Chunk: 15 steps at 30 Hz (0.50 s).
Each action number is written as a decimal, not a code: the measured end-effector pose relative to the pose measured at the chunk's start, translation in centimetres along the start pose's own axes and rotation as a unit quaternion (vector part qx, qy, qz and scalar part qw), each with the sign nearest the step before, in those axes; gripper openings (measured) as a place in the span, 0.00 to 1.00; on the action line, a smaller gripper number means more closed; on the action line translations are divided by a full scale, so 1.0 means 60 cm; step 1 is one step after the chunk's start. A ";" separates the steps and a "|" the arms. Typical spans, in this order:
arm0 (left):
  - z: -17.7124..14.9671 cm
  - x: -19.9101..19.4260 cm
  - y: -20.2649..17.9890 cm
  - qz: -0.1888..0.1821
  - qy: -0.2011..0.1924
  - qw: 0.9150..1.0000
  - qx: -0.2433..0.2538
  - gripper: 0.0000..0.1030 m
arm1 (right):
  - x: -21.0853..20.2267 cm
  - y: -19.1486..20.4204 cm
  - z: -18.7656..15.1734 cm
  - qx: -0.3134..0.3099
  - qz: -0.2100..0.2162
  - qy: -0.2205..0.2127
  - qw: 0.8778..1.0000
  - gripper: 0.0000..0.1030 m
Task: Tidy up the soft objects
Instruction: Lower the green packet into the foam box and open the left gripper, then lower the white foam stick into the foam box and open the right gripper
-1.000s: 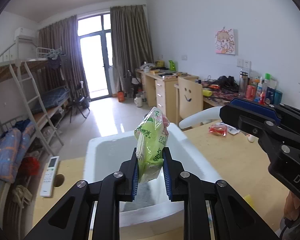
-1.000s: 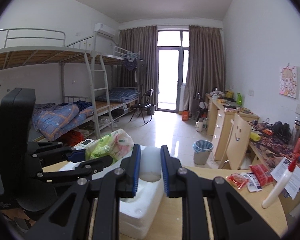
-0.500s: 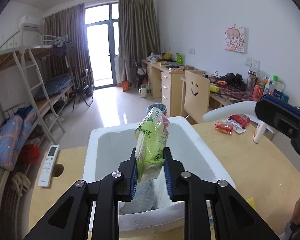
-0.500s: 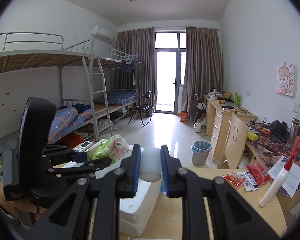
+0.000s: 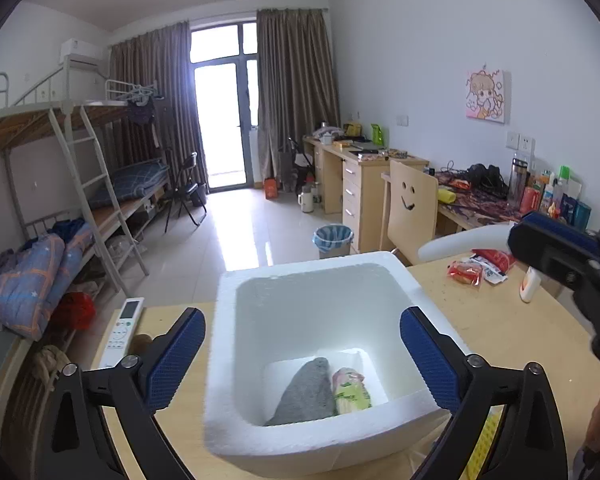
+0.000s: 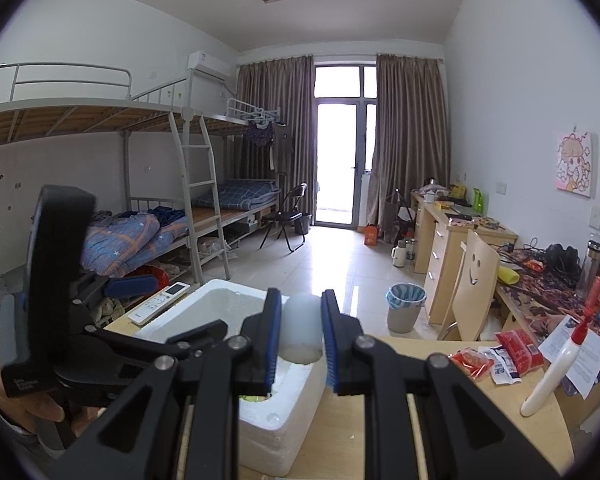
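The wooden table [image 5: 500,332] carries everything near me, and the biggest thing on it is the white foam box [image 5: 404,276], open at the top, standing just ahead of my left gripper [image 5: 302,354]. That gripper hangs above the near rim of the box with its blue-padded fingers [image 5: 174,354] spread wide, one to either side of the opening, and they hold nothing. Down on the floor of the box lie two soft things side by side and touching: a grey cloth bundle [image 5: 306,392] on the left and a green-and-pink tissue pack [image 5: 352,390] on the right, both close to the near wall. My right gripper [image 6: 300,340] is off to the right of the box, its fingers drawn in on a white, translucent soft cylinder [image 6: 301,330] that stands upright between the pads (whether it is foam or plastic I cannot tell); in the left wrist view the same white piece [image 5: 460,242] juts out sideways past the far right corner of the box. A white remote control [image 5: 123,330] lies on the table's left edge, beside the box. To the right, well apart from the box, sit red snack packets [image 6: 496,356] and a white glue bottle [image 6: 552,376] with a red cap, leaning over.
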<state>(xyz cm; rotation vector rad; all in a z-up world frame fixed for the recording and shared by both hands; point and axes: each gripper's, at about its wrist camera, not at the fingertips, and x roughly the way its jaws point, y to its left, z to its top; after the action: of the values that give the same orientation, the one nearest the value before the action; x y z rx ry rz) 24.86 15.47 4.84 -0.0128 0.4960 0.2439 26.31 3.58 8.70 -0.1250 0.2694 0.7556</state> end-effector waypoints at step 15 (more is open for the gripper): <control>-0.005 -0.042 0.071 0.049 -0.020 0.998 -0.016 0.97 | 0.056 0.047 0.011 -0.007 0.048 0.021 0.999 0.23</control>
<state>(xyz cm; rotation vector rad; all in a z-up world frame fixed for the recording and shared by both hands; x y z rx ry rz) 21.58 19.00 5.98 -0.0155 0.4524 0.3473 26.83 7.94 8.35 -0.1418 0.3120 0.8512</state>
